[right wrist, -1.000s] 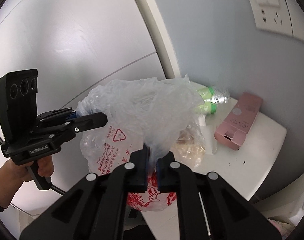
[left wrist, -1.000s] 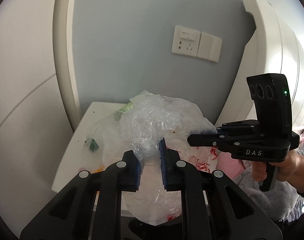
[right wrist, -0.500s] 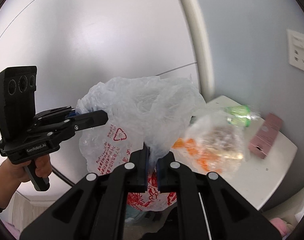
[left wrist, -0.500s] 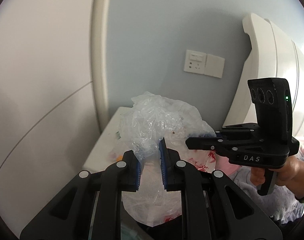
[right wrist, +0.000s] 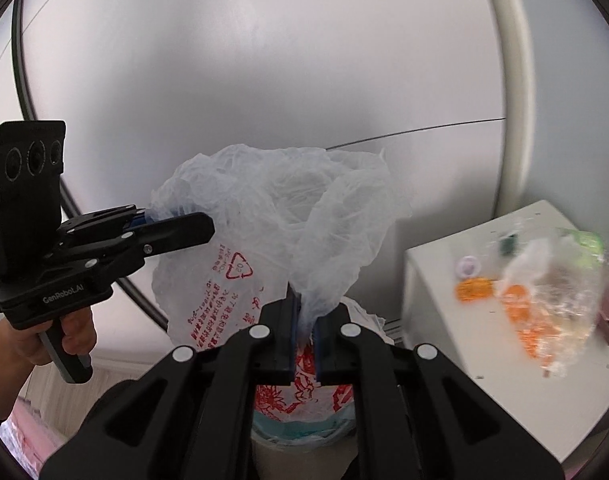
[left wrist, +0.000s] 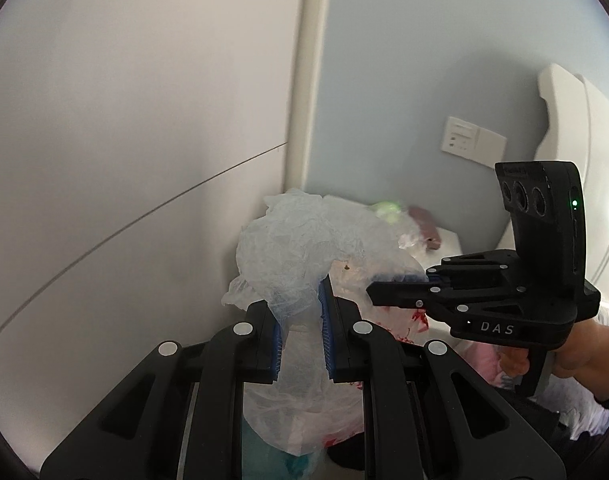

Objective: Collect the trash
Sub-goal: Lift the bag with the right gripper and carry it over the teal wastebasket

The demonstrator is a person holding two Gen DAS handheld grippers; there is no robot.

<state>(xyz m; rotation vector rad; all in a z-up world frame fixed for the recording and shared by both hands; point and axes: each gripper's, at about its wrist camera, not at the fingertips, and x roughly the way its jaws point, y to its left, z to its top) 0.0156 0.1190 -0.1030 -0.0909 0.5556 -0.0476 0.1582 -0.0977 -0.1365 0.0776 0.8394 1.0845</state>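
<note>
A thin clear plastic bag with red print hangs between both grippers. My left gripper is shut on one side of the bag's top. My right gripper is shut on the other side; it also shows in the left wrist view, and the left one in the right wrist view. The bag hangs above a bin with a teal liner. On the white bedside table lie a clear bag of orange scraps and a green bottle.
A white wardrobe panel fills the left. A pale blue wall with a socket plate stands behind the table. A white headboard and pink bedding are at the right. A pink box lies on the table.
Both grippers have swung left and away from the bedside table with the bag held between them. The table has slid to the right of view and the bin has come under the bag.
</note>
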